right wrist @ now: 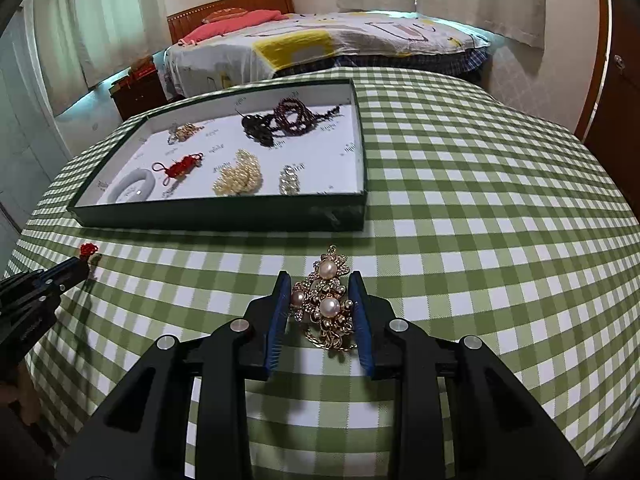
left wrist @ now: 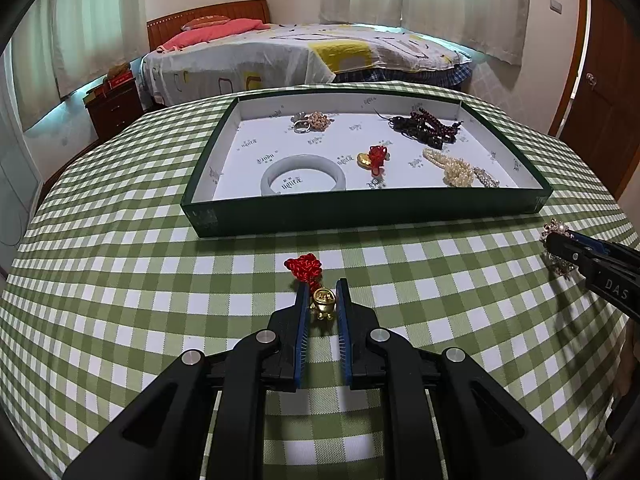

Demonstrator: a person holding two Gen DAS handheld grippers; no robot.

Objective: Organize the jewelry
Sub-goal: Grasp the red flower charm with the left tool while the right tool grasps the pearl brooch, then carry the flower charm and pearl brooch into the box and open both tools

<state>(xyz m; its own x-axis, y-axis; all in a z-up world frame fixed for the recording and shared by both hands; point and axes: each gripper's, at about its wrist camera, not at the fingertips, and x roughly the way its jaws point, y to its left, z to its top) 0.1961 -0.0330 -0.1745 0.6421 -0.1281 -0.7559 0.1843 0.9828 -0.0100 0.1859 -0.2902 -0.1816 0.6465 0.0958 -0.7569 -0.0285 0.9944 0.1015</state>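
Left view: left gripper low over the checked cloth, its 2 blue pads pressed on either side of a gold charm, grasping it. Red knot of that charm trailing on the cloth toward 11 o'clock from the fingertips. Green tray at 12 o'clock, white-lined, holding a pale bangle near its front wall, a second red-and-gold charm just to 3 o'clock of the bangle, pearls farther toward 3 o'clock, dark beads at the back right, rings at the back centre.

Right view: right gripper low over the same cloth, pads touching both flanks of a pearl brooch, clasping it; brooch top poking past the fingertips toward 12 o'clock. Tray lying toward 11 o'clock, apart from the brooch. A small crystal piece beside the pearls near the tray's front wall. Left gripper visible at 9 o'clock. Bed beyond the table.
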